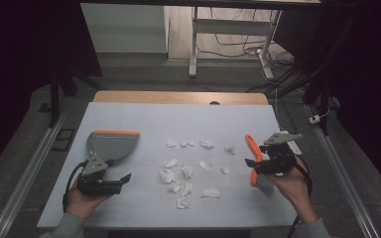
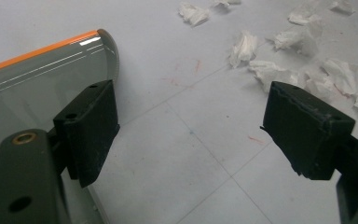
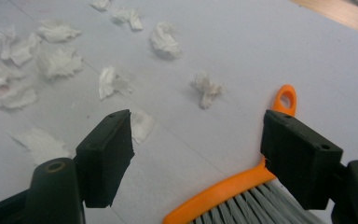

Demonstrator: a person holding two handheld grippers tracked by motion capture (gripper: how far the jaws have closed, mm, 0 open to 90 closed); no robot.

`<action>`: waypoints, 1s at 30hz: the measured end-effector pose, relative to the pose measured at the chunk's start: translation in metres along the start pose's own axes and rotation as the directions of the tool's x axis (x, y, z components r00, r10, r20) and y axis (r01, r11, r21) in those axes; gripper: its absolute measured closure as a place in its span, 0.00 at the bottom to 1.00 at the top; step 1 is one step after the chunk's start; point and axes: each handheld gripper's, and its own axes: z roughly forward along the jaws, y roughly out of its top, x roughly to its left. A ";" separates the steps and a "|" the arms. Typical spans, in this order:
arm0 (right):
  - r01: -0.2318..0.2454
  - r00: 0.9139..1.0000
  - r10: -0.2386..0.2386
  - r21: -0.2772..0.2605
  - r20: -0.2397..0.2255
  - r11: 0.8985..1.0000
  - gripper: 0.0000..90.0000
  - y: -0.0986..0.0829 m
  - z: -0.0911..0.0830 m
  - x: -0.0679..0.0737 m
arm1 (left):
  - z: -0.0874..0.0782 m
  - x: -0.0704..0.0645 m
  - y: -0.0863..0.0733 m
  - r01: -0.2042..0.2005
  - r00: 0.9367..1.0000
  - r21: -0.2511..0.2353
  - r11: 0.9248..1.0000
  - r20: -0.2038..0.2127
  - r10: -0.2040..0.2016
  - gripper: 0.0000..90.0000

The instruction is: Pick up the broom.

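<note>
**Both jaws wide apart, dustpan at your left, brush at your right**

The desk [image 1: 228,116] in front of you is covered with a pale blue-white sheet, with a strip of bare wood showing along its far edge.

On your left half lies the grey plastic dustpan with an orange lip [image 1: 111,144]. In the high view its orange edge runs left to right along the far side, and the pan's body narrows toward you, ending just under your left gripper [image 1: 104,184]. In the left gripper view the pan's glossy surface sits beside and behind the left-hand jaw.

On your right lies the orange-handled hand brush with grey bristles [image 1: 253,161]. Its long axis runs away from you and slightly leftward: the handle with its hanging loop points to the far side, and the bristle head sits nearest you, touching or just under your right gripper [image 1: 258,166]. In the right gripper view the orange back and grey bristles lie low between the jaws, and the loop rises behind the right-hand jaw.

Your left jaws stand wide apart over bare sheet, gripping nothing. Your right jaws are also spread wide, not closed on the brush.

Between the two tools, scattered crumpled white paper scraps [image 1: 187,171] lie across the middle of the desk, loosely clustered, apart from both pan and brush.
</note>
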 end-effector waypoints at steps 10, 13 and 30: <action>-0.067 0.996 0.060 0.126 0.059 0.990 0.29 0.029 0.028 -0.030 | 0.002 -0.002 0.001 -0.011 1.000 0.004 1.000 0.004 0.011 0.21; -0.114 0.992 0.102 0.180 0.077 0.977 0.30 0.027 0.039 -0.041 | 0.003 -0.002 0.001 -0.013 1.000 0.005 1.000 0.001 0.013 0.21; -0.183 0.982 0.154 0.339 0.109 0.923 0.32 0.008 0.077 -0.064 | 0.003 -0.005 -0.003 -0.024 1.000 0.012 1.000 0.000 0.024 0.21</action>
